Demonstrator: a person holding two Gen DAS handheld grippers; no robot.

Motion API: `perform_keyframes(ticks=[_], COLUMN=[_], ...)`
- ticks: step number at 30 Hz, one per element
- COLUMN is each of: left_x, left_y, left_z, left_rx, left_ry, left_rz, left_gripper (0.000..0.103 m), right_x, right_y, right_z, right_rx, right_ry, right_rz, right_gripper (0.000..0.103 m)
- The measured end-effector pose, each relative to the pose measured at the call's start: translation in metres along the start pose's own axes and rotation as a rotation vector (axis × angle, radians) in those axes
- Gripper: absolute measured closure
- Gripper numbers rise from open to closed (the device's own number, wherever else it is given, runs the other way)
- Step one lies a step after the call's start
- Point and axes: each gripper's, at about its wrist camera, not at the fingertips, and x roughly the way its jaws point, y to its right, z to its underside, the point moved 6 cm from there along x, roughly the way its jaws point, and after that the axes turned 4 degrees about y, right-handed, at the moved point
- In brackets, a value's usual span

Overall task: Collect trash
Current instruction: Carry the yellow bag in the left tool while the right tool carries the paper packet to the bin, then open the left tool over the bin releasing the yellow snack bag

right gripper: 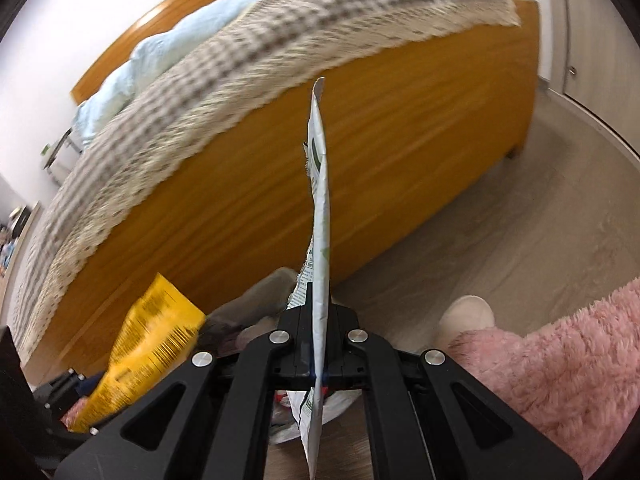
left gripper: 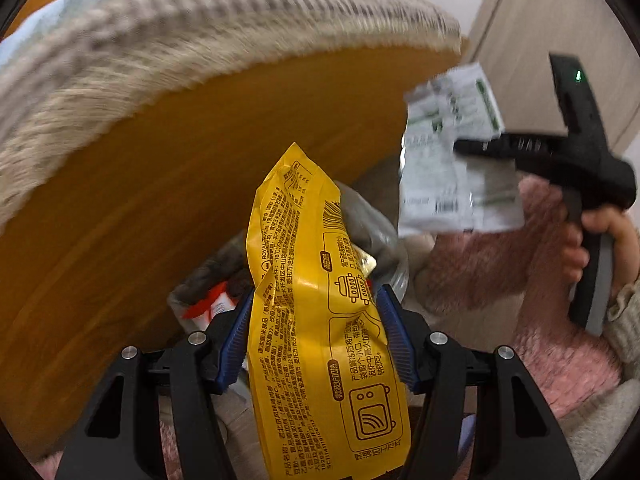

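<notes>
A wide bed with an orange-brown wooden side panel (right gripper: 360,168) fills the background ahead of me, its edge draped in a cream-and-grey checked woven blanket (right gripper: 224,92) with a pale blue duvet (right gripper: 168,52) bunched behind it. Pale wood-grain flooring (right gripper: 500,224) runs along the foot of the bed toward white cupboard doors at the right. My legs, in fluffy pink trousers (right gripper: 560,348), cross the lower right of the right-wrist view, with a cream slipper (right gripper: 466,314) on the floor beside them.

Below my left gripper (left gripper: 316,336), close against the bed panel, sits a bin lined with a clear grey plastic bag (left gripper: 376,236); red-and-white scraps lie inside it. Its blue-padded fingers (left gripper: 236,340) are clamped on a large crumpled yellow plastic food wrapper printed with brown text (left gripper: 312,320), one pad against each side, the wrapper standing up above the bin's mouth.

My right gripper (right gripper: 319,336), seen from the left wrist as a black handle gripped in my hand (left gripper: 588,248), has its jaws pressed together on a flat white paper packet with green and black print (right gripper: 320,200). The packet stands edge-on between the jaws and is held off to the right of the yellow wrapper, near the bin.
</notes>
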Motion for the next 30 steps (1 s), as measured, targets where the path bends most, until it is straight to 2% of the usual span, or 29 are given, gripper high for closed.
perform_keyframes(ticks=[5,10,14,17,24,27,30], left_x=[0.043,0.091,0.119,0.13,0.171,0.182,0.184], left_y=[0.008,0.006,-0.012,-0.022,-0.039,-0.049,-0.054], left_z=[-0.003,-0.002,0.01,0.012,0.032,0.04,0.04], left_rx=[0.139,0.202,0.178,0.155,0.189,0.169,0.144], left_ry=[-0.109,-0.211,-0.28,-0.292,-0.383,-0.414,-0.412], left_rz=[-0.036,-0.037,-0.049,-0.052,-0.101,-0.097,-0.079], left_gripper=[0.045,0.045,0.045,0.045,0.045,0.046,0.046], right_x=[0.004,-0.001,0.002,0.008,0.02,0.021,0.023], right_y=[0.022,0.035,0.048,0.054,0.056,0.053,0.051], right_z=[-0.005,-0.018,-0.021,-0.022,-0.027,-0.022,-0.021], right_rx=[0.085,0.111,0.133,0.138,0.146,0.142,0.132], right_ry=[-0.023,0.02,0.015,0.008,-0.009,-0.021,-0.033], right_rz=[0.002,0.033,0.051,0.066,0.069,0.07,0.069], right_gripper=[0.101,0.101,0.101,0.101,0.101,0.101,0.101])
